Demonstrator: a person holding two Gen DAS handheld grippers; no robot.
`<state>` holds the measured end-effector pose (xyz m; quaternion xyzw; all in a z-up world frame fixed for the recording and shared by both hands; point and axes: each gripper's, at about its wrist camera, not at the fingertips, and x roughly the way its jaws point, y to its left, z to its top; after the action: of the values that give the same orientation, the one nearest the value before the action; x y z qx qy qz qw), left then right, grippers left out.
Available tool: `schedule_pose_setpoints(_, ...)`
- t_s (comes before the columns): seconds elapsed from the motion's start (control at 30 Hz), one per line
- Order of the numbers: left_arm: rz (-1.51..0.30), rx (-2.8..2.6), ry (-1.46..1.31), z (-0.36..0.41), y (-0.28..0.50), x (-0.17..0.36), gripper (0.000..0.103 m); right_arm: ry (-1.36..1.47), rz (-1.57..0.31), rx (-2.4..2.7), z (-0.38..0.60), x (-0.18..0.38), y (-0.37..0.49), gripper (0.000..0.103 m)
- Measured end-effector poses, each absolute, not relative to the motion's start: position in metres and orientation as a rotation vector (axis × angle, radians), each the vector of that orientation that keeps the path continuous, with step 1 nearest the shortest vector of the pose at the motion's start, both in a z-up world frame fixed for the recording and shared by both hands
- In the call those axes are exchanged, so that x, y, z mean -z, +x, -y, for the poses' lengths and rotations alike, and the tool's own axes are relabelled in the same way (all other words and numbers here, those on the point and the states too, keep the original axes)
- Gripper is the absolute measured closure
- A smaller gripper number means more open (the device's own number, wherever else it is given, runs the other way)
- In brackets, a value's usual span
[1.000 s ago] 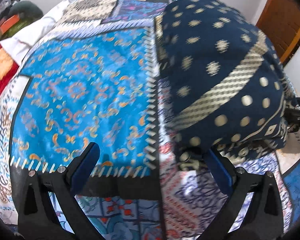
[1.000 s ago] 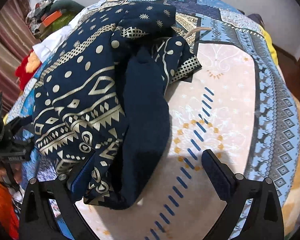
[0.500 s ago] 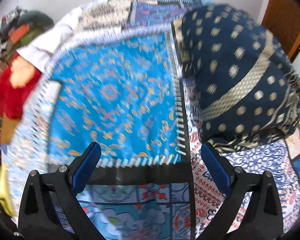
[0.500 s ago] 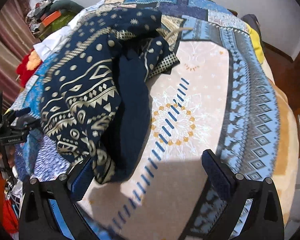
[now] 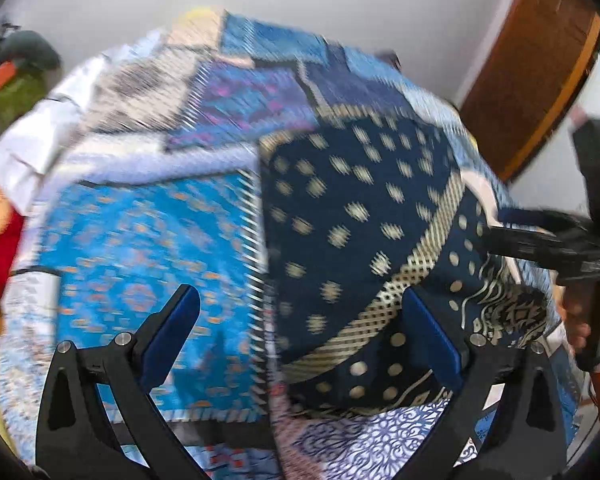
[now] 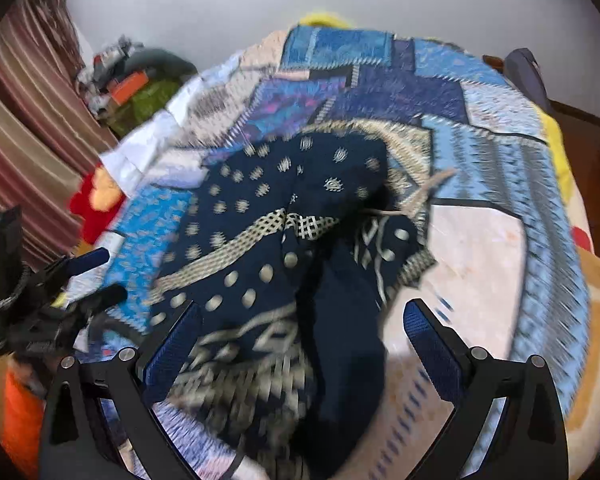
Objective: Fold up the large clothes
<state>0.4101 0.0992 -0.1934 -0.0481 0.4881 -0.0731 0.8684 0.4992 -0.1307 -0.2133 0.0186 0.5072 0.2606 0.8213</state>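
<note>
A navy garment with cream dots and bands (image 5: 352, 216) lies crumpled on the patchwork bedspread (image 5: 140, 248). My left gripper (image 5: 300, 294) is open with nothing between its fingers, and the garment's near left edge lies beyond its right pad (image 5: 428, 340). In the right wrist view the same garment (image 6: 260, 264) spreads under and ahead of my open right gripper (image 6: 304, 308), which also holds nothing. The left gripper (image 6: 104, 276) shows at the garment's left side. The right gripper (image 5: 494, 226), held by a hand, shows at its right side. Both views are motion-blurred.
Other clothes are piled at the bed's far left: a green and orange heap (image 6: 140, 92), white cloth (image 5: 32, 136) and a red piece (image 6: 96, 196). A striped curtain (image 6: 24, 120) hangs on the left, a wooden door (image 5: 532, 80) stands on the right, and a white wall lies behind.
Both grippers have drawn back and tilted up, so more wall shows behind the bed. The garment stays lying on the bedspread. Both grippers remain open.
</note>
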Motion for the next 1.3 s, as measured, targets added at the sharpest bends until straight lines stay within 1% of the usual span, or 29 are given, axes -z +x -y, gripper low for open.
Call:
schedule_pose_setpoints(0.13,-1.062,0.173,-0.044,-0.082,0.413,0.223,0.0,-0.089,-1.131,-0.494,0.119,0.262,0.518,0.003)
schedule_pose_setpoints(0.17,-1.068,0.182,-0.041,-0.082,0.41,0.227,0.0,-0.09,-1.13,-0.504,0.125,0.268,0.52,0.001)
schedule_pose_setpoints(0.23,-1.076,0.198,-0.03,-0.085,0.402,0.233,0.0,-0.052,-1.148,-0.509,0.142,0.274,0.525,0.001)
schedule_pose_setpoints(0.37,-1.08,0.188,-0.053,-0.097,0.386,0.231,0.0,0.007,-1.174,-0.507,0.166,0.271,0.528,0.001)
schedule_pose_setpoints(0.47,-1.078,0.121,0.045,-0.103,0.369,0.226,0.0,-0.054,-1.144,-0.472,0.177,0.255,0.517,0.001)
schedule_pose_setpoints(0.53,-1.045,0.061,0.116,-0.11,0.361,0.216,0.0,-0.041,-1.152,-0.456,0.185,0.247,0.512,0.001)
schedule_pose_setpoints(0.6,-1.007,0.031,0.109,-0.121,0.36,0.206,0.0,0.0,-1.159,-0.479,0.193,0.236,0.509,0.001)
schedule_pose_setpoints(0.73,-0.95,0.024,-0.016,-0.141,0.373,0.186,0.0,0.138,-1.166,-0.604,0.193,0.216,0.502,0.0)
schedule_pose_setpoints(0.83,-0.977,0.102,-0.187,-0.148,0.396,0.189,0.0,0.203,-1.195,-0.652,0.179,0.221,0.505,0.0)
schedule_pose_setpoints(0.93,-1.049,0.234,-0.369,-0.147,0.423,0.209,0.0,0.178,-1.248,-0.64,0.16,0.243,0.512,0.0)
schedule_pose_setpoints(1.03,-1.122,0.276,-0.411,-0.133,0.445,0.235,0.0,0.192,-1.306,-0.646,0.148,0.269,0.524,0.0)
schedule_pose_setpoints(1.1,-1.141,0.321,-0.477,-0.131,0.459,0.249,0.0,0.241,-1.327,-0.665,0.144,0.281,0.532,0.0)
schedule_pose_setpoints(1.2,-1.148,0.358,-0.574,-0.131,0.475,0.261,0.0,0.306,-1.304,-0.711,0.138,0.287,0.541,0.0)
schedule_pose_setpoints(1.3,-1.178,0.381,-0.65,-0.126,0.49,0.277,0.0,0.451,-1.337,-0.749,0.129,0.301,0.554,0.001)
